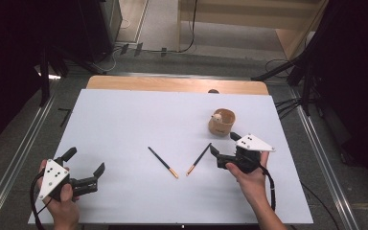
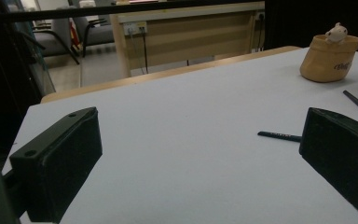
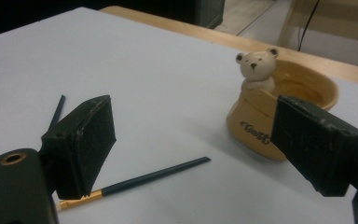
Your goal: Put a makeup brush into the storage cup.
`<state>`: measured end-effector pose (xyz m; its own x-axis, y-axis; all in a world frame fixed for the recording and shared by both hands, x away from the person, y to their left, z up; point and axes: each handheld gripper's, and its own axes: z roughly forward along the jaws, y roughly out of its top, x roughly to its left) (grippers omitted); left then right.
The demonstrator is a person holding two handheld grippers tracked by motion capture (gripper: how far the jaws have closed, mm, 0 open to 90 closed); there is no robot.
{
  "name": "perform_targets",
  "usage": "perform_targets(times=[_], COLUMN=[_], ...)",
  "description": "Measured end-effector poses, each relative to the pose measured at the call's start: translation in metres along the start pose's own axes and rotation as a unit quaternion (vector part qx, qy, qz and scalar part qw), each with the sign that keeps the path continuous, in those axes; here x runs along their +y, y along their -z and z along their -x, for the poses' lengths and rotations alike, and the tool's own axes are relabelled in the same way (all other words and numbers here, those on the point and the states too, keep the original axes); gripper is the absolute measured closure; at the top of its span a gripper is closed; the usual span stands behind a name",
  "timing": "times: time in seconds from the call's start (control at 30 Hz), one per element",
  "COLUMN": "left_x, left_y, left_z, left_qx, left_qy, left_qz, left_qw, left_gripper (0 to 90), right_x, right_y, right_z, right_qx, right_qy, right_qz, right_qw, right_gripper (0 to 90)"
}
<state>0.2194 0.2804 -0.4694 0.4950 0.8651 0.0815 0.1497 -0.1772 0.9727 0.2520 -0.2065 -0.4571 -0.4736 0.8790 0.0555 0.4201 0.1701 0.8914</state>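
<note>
Two dark chopsticks with gold tips lie in a V on the white table (image 1: 124, 120): the left chopstick (image 1: 163, 162) and the right chopstick (image 1: 199, 159). A tan cup (image 1: 222, 121) with a small bear figure (image 3: 257, 70) on its rim stands to the right of the middle. My right gripper (image 1: 223, 143) is open between the right chopstick and the cup, with nothing in its jaws. In the right gripper view that chopstick (image 3: 154, 177) lies just below the jaws and the cup (image 3: 251, 121) is close ahead. My left gripper (image 1: 86, 160) is open and empty at the front left.
A wooden strip (image 1: 172, 85) runs along the table's far edge. Metal rails (image 1: 24, 153) flank the table on both sides, and cables (image 1: 287, 103) lie on the floor at the back right. A bench and chairs (image 2: 74, 37) stand beyond the table.
</note>
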Motion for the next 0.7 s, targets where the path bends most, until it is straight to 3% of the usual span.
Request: perform_targets(times=[0.07, 0.1, 0.13, 0.2, 0.23, 0.3, 0.33, 0.4, 0.43, 0.47, 0.6, 0.63, 0.67, 0.7], left_x=[0.0, 0.0, 0.0, 0.0, -0.001, -0.001, -0.001, -0.001, -0.001, -0.001, -0.002, -0.002, -0.002, -0.002], left_y=[0.0, -0.001, -0.001, -0.001, -0.001, -0.001, -0.001, -0.001, -0.001, -0.001, -0.001, -0.001, -0.001, -0.001], left_z=[0.0, 0.0, 0.0, 0.0, 0.0, -0.001, -0.001, -0.001, -0.002, -0.002, -0.002, -0.002, -0.002, -0.002], left_qx=[-0.001, -0.001, -0.001, 0.0, 0.001, 0.002, 0.003, 0.003, 0.004, 0.004, 0.004, 0.004, 0.004, 0.004], left_qy=[0.0, 0.0, -0.001, -0.001, -0.002, 0.0, -0.001, -0.001, -0.002, -0.002, -0.001, -0.002, -0.002, -0.002], left_qz=[0.0, 0.0, 0.0, -0.002, -0.003, -0.003, -0.003, -0.004, -0.005, -0.005, -0.006, -0.006, -0.006, -0.006], left_qw=[1.0, 1.0, 1.0, 1.0, 1.0, 1.0, 1.0, 1.0, 1.0, 1.0, 1.0, 1.0, 1.0, 1.0], left_gripper=[0.0, 0.0, 0.0, 0.0, 0.0, 0.0, 0.0, 0.0, 0.0, 0.0, 0.0, 0.0, 0.0, 0.0], right_x=[0.003, 0.003, 0.005, 0.006, 0.007, 0.008, 0.009, 0.01, 0.011, 0.011, 0.014, 0.016, 0.016, 0.018], right_y=[-0.011, -0.011, -0.019, -0.022, -0.03, -0.033, -0.04, -0.043, -0.049, -0.049, -0.06, -0.067, -0.067, -0.072], right_z=[-0.004, -0.004, -0.007, -0.009, -0.013, -0.015, -0.018, -0.019, -0.022, -0.022, -0.024, -0.026, -0.026, -0.027], right_qx=[-0.002, -0.002, -0.005, -0.006, -0.008, -0.011, -0.012, -0.014, -0.012, -0.012, -0.008, -0.011, -0.011, -0.013], right_qy=[-0.005, -0.005, -0.007, -0.008, -0.004, -0.003, 0.004, 0.007, 0.009, 0.009, 0.012, 0.011, 0.011, 0.011], right_qz=[-0.026, -0.026, -0.052, -0.063, -0.094, -0.109, -0.141, -0.152, -0.18, -0.18, -0.223, -0.245, -0.245, -0.264], right_qw=[0.9996, 0.9996, 0.9986, 0.998, 0.9955, 0.994, 0.99, 0.9883, 0.9836, 0.9836, 0.9747, 0.9694, 0.9694, 0.9643], right_gripper=[15.6, 15.6, 16.3, 16.3, 16.3, 16.3, 16.3, 16.1, 15.7, 15.7, 14.9, 14.9, 14.9, 14.7])
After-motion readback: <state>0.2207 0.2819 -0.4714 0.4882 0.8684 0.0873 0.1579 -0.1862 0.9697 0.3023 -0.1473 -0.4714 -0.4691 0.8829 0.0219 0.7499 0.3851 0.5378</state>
